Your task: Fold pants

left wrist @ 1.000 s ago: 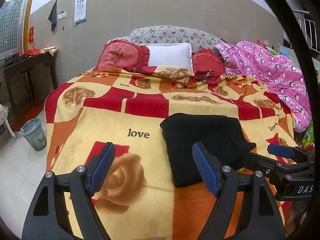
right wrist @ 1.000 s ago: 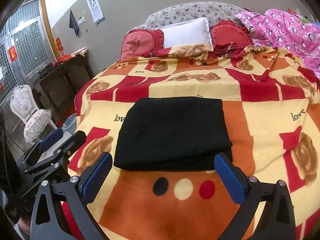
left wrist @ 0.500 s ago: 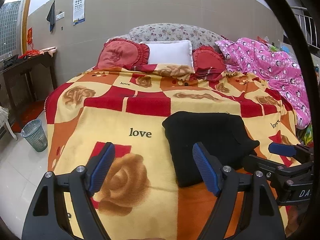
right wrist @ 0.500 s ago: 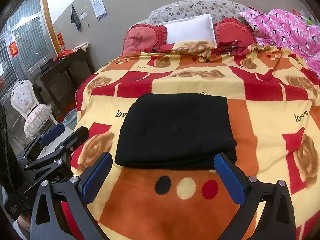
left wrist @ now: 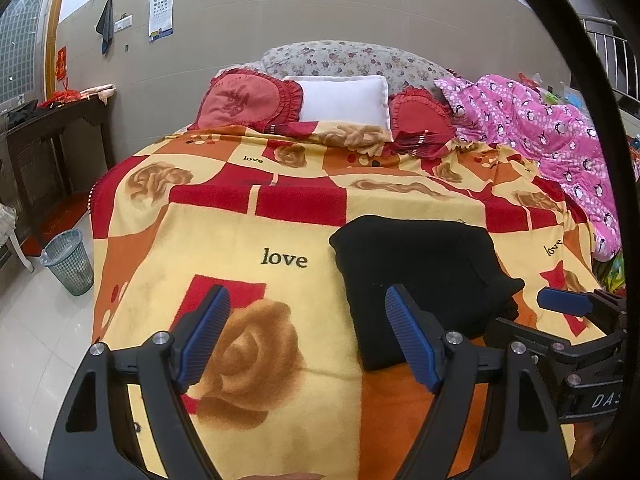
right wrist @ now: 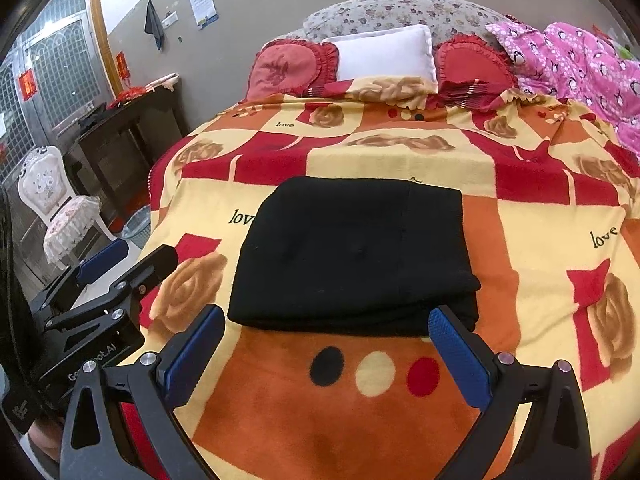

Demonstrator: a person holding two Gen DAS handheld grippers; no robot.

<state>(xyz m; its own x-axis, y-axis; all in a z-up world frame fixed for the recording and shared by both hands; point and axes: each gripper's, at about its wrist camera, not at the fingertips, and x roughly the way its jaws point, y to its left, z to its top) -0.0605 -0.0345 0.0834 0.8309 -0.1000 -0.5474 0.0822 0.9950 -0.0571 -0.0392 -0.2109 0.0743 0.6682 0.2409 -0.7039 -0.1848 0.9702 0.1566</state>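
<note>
Folded black pants (right wrist: 352, 252) lie square at frame centre on a red-and-yellow rose blanket (right wrist: 400, 412) covering the bed — untouched. Both the left gripper (left wrist: 306, 334) and right gripper (right wrist: 326, 354), at the frames' lower edges, stand spread wide, holding nothing.

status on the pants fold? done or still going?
Looks essentially done: the black pants lie as a compact, layered rectangle on the patterned blanket. Nothing is in hand: the left gripper and the right gripper are both open and empty, short of the bundle's near edge. Left, at most: squaring the slightly uneven right corner.
</note>
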